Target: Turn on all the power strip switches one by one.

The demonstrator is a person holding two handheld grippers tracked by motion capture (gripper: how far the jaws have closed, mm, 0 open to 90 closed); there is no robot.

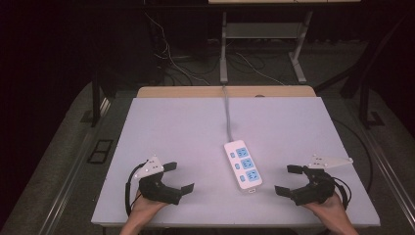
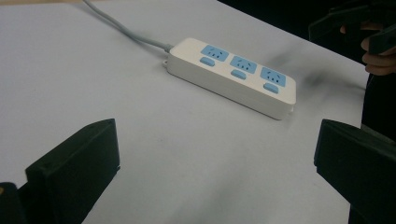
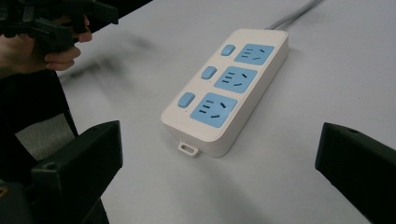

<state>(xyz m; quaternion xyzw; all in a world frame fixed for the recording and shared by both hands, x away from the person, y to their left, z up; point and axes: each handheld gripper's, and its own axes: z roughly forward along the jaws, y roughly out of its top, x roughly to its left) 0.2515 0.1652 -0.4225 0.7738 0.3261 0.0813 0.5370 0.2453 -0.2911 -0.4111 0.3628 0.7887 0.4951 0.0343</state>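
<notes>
Power strip (image 1: 243, 164) lies lower centre on the counter (image 1: 186, 127), left claw (image 1: 176, 177) and right claw (image 1: 286, 179) flanking it, both jaws apart, likely staged for approach.

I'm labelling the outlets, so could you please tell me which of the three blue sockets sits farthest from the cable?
The blue socket at the power strip's near end, beside the small hanging tab; the other two lie closer to the grey cable.

No lettering, brand, number or sign can be read anywhere — the white power strip (image 3: 224, 88) carries only plain blue sockets and blue switches, unmarked, and the desk (image 1: 186, 127) it lies on is bare of print.
</notes>
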